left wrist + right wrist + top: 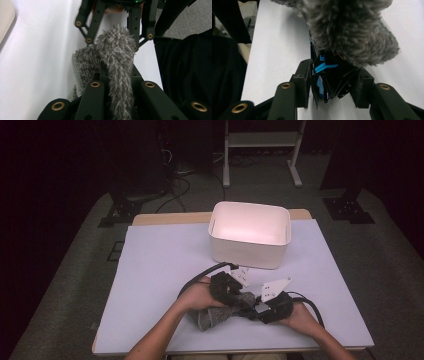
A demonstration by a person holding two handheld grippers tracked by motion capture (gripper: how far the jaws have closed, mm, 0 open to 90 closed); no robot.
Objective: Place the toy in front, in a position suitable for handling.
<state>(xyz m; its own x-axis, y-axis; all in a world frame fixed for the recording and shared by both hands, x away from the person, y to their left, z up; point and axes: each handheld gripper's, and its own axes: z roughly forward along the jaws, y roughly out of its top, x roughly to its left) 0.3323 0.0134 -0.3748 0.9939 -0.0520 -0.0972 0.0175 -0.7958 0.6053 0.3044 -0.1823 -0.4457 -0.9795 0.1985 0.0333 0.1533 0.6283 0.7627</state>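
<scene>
High view: both hands meet near the front edge of the bench (pixel 150 265), with a fuzzy grey sock (pixel 215 315) between them, well short of the white bin (pixel 248 234). The left gripper (pixel 235 295) is clamped tight on the sock; in the left gripper view the fabric (pixel 117 75) runs up between its closed jaws. The right gripper (pixel 260 307) stands half closed. In the right gripper view the sock (pixel 352 27) hangs above its jaws, which seem to bracket a dark part with blue pieces (pixel 324 75), likely the other gripper's tip.

The risk, I judge, is that the right gripper bites metal rather than fabric, or takes just a few fibres, so the sock slips when pulled. The two grippers may also knock together, being so close.

Whether the right pads touch any fabric I cannot tell. The sock's far end is hidden under the hands, and the bin's inside is washed out by glare.
</scene>
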